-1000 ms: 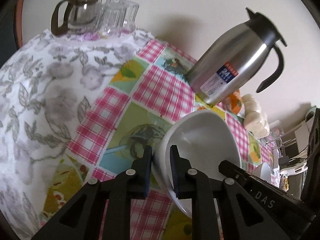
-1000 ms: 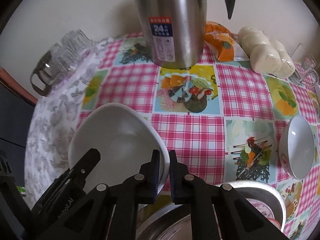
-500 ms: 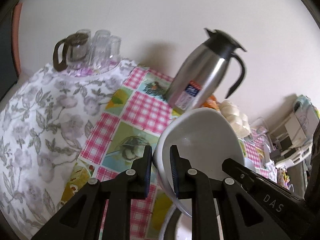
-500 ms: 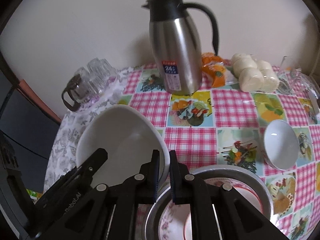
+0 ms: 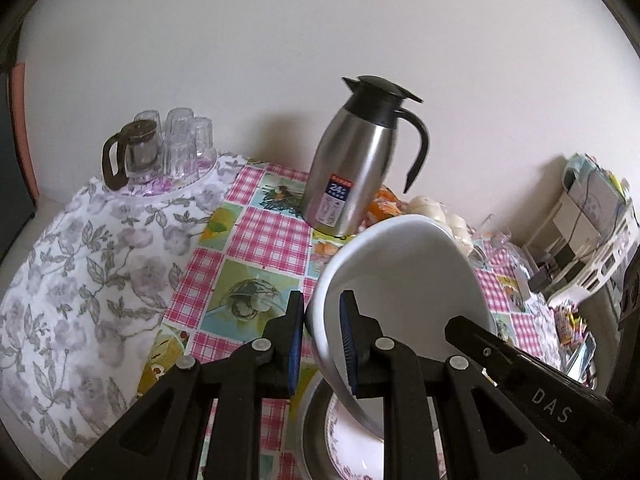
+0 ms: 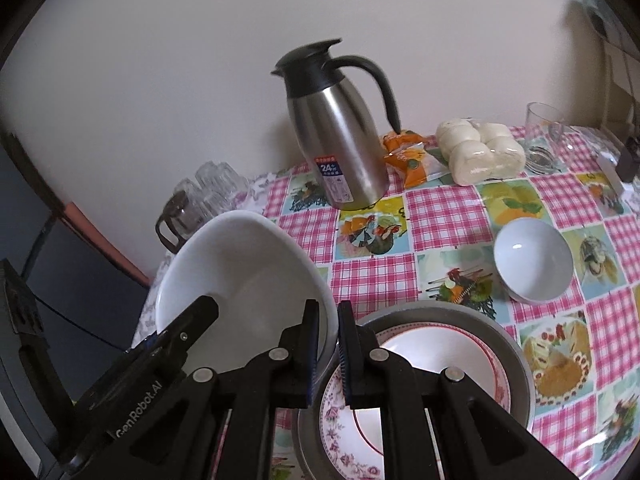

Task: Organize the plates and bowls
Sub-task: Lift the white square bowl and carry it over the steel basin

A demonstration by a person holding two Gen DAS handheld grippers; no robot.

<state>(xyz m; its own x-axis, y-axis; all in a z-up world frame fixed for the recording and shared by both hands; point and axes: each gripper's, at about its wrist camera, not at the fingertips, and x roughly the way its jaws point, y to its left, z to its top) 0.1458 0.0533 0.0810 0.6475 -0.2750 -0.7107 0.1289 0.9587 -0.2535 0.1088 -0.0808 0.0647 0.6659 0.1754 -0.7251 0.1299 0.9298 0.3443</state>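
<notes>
We hold the large white ceramic bowl tilted above the tabletop's near edge, left gripper and right gripper each clamped on its rim. The steel jug's label reads "24"; the grippers read "GenRobot.AI" and "DAS".

The held white bowl hides the floral plate (mostly).
</notes>
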